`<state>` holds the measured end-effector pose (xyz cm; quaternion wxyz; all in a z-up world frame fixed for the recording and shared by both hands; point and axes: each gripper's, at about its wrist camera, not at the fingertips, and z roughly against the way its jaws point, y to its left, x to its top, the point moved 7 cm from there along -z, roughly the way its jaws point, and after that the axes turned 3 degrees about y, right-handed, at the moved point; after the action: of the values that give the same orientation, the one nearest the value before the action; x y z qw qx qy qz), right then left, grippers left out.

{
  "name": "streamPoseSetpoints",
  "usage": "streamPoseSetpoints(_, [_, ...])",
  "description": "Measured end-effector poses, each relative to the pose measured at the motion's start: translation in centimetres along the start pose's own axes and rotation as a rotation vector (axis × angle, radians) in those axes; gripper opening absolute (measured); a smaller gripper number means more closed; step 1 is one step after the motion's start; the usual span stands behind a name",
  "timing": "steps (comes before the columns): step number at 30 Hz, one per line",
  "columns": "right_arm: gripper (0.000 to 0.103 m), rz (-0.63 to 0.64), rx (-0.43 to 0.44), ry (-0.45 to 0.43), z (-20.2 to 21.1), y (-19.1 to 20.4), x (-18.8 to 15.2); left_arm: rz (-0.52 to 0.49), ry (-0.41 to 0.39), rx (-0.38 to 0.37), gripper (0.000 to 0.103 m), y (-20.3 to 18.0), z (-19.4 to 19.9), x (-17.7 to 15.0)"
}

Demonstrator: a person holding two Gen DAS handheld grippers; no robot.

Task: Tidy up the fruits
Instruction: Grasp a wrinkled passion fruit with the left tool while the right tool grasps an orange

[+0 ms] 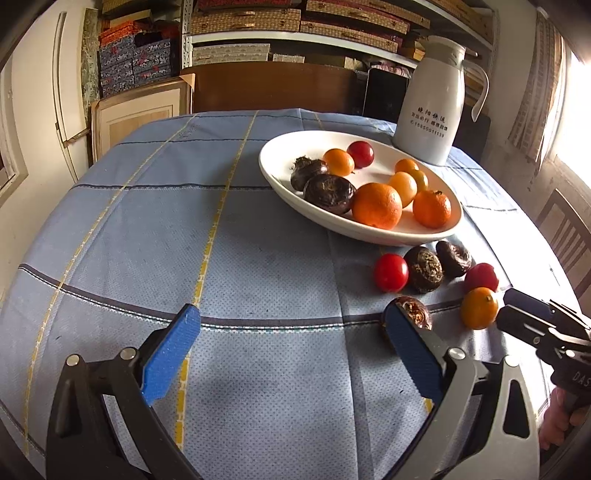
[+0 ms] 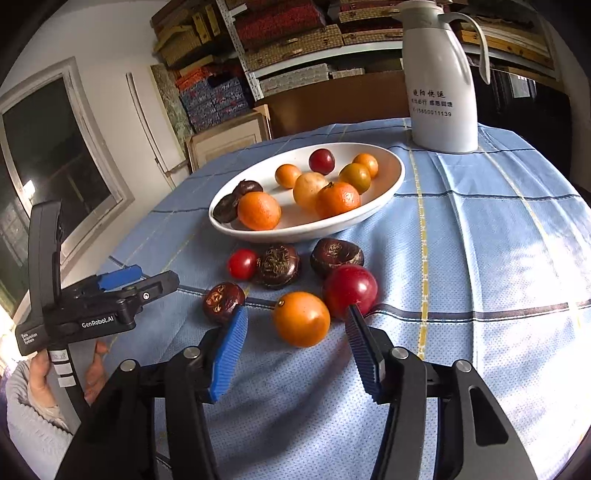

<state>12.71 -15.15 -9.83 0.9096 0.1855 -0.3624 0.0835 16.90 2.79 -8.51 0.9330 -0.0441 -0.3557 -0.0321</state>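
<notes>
A white oval plate [image 1: 280,173] [image 2: 391,181] holds oranges, small tomatoes and dark water chestnuts. Loose on the blue cloth in front of it lie a small red tomato [image 2: 242,263], two chestnuts [image 2: 277,265] [image 2: 335,255], a larger red tomato [image 2: 351,290], an orange tomato [image 2: 301,318] [image 1: 479,307] and a third chestnut [image 2: 223,302] [image 1: 415,314]. My right gripper [image 2: 297,328] is open, its fingers either side of the orange tomato without touching it. My left gripper [image 1: 291,325] is open and empty over bare cloth, its right finger next to the third chestnut.
A white thermos jug [image 1: 432,107] [image 2: 441,85] stands behind the plate. The round table [image 1: 147,221] has a blue checked cloth. Shelves of boxes [image 1: 295,22] fill the back wall. A chair [image 1: 565,229] stands at the right.
</notes>
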Motion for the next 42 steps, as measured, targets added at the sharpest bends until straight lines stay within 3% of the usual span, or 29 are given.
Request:
streamPoseSetpoints(6, [0.051,-0.048,0.015,0.072,-1.7,-0.4,-0.5,-0.039,-0.01,0.012,0.098,-0.7,0.2,0.1])
streamPoseSetpoints(14, [0.05,-0.07,0.033,0.096,-2.9,0.0,-0.3,-0.056,-0.002,0.019,0.098,-1.1,0.1,0.0])
streamPoseSetpoints(17, [0.038,-0.088,0.038,0.097,-3.0,-0.3,-0.2,-0.063,0.003,0.019,0.098,-1.2,-0.1,-0.1])
streamPoseSetpoints(21, [0.038,-0.114,0.062,0.074,-2.5,-0.7,-0.1,-0.088,0.003,-0.002,0.098,-2.0,0.0,-0.2])
streamPoseSetpoints(26, [0.038,-0.172,0.061,0.001,-0.9,-2.2,0.6,-0.193,0.003,-0.019,0.098,-4.8,0.0,-0.8])
streamPoseSetpoints(30, [0.038,-0.212,0.049,-0.02,-0.5,-3.1,1.0,-0.294,-0.017,0.043,0.098,-7.0,-0.2,-0.8])
streamPoseSetpoints(34, [0.038,-0.212,0.05,-0.019,-0.6,-3.1,1.0,-0.354,0.012,0.091,0.098,-8.3,-1.7,-0.6])
streamPoseSetpoints(37, [0.038,-0.214,0.05,-0.019,-0.6,-3.1,1.0,-0.343,0.059,0.115,0.098,-8.0,-2.9,-0.6])
streamPoseSetpoints(42, [0.038,-0.224,0.05,-0.008,-0.8,-3.2,0.7,-0.187,0.114,0.102,0.098,-4.2,-3.6,-0.2])
